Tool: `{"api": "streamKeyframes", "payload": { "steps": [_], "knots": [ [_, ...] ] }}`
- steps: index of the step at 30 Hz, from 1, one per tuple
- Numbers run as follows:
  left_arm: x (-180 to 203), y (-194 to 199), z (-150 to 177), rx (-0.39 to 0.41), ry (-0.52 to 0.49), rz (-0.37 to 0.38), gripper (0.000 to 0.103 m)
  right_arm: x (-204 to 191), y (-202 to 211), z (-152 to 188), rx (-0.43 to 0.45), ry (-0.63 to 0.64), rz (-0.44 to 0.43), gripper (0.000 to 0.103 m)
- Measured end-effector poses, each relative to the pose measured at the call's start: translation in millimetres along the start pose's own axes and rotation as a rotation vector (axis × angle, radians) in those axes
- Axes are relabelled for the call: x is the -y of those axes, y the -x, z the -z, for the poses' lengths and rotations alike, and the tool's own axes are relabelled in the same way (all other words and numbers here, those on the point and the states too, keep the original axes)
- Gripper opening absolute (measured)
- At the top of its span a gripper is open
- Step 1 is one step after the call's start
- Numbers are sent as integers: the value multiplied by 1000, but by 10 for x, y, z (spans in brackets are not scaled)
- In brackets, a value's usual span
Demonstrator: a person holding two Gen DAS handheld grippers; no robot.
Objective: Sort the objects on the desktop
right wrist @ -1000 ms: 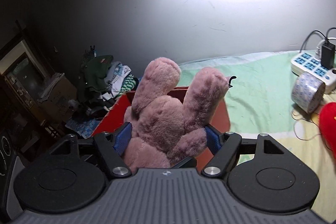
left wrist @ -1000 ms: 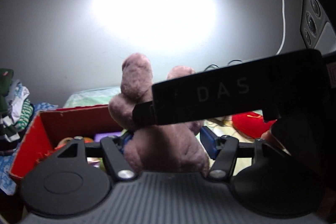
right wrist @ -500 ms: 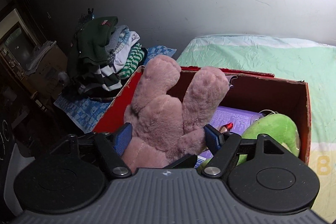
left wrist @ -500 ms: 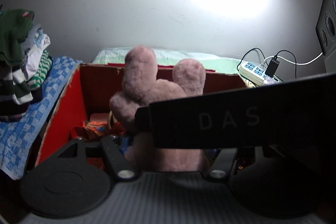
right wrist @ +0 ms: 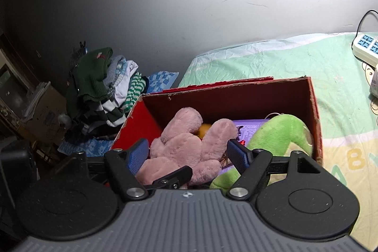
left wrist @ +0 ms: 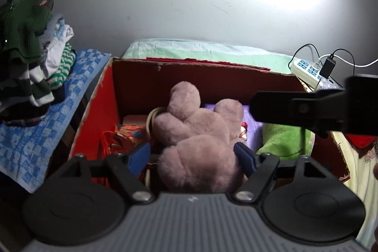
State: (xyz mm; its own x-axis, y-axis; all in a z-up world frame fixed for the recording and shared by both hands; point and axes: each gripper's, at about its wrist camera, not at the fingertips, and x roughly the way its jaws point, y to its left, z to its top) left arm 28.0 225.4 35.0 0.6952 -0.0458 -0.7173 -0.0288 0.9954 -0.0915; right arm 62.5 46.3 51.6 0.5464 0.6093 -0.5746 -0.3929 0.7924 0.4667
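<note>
The pink plush toy (right wrist: 186,148) lies inside the red box (right wrist: 315,110) between the wide-open fingers of both the right gripper (right wrist: 189,155) and left gripper (left wrist: 192,157), so lifting away carelessly could snag its fur and drag it out.

Left claw (left wrist: 193,155) spread wide; right claw (right wrist: 189,154) spread wide, both angled downward.

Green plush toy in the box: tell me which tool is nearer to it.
Right. The right tool has one finger right against the green plush toy; the left tool straddles the pink plush, with the green one off past its right finger.
</note>
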Motion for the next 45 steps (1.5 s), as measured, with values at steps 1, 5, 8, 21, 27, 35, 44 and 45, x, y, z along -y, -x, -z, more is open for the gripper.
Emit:
{"api": "streamKeyframes", "payload": {
  "steps": [1,5,8,21,27,35,44,45],
  "knots": [
    [-3,-18,-18,-5,-7,-11,78,22,67,20,7,-9,2,76],
    [76,-17,-57,-6,-40,-37,78,104,304,99,21,-32,30,76],
    [232,72,-52,6,-69,-54,82,153,448,155,35,-41,51,76],
    [1070,252,40,34,-192,-36,87,515,1043,319,96,-72,129,76],
    [1541,219,91,26,-244,-5,87,878,1297,357,97,-118,152,76],
    [2121,142,163,6,-282,18,87,1332,1588,410,98,-158,175,76],
    [2630,-27,292,-38,-296,23,87,1718,1769,451,81,-159,212,76],
    [2678,-47,307,-43,-296,23,87,1755,1787,451,80,-156,223,76]
  ]
}}
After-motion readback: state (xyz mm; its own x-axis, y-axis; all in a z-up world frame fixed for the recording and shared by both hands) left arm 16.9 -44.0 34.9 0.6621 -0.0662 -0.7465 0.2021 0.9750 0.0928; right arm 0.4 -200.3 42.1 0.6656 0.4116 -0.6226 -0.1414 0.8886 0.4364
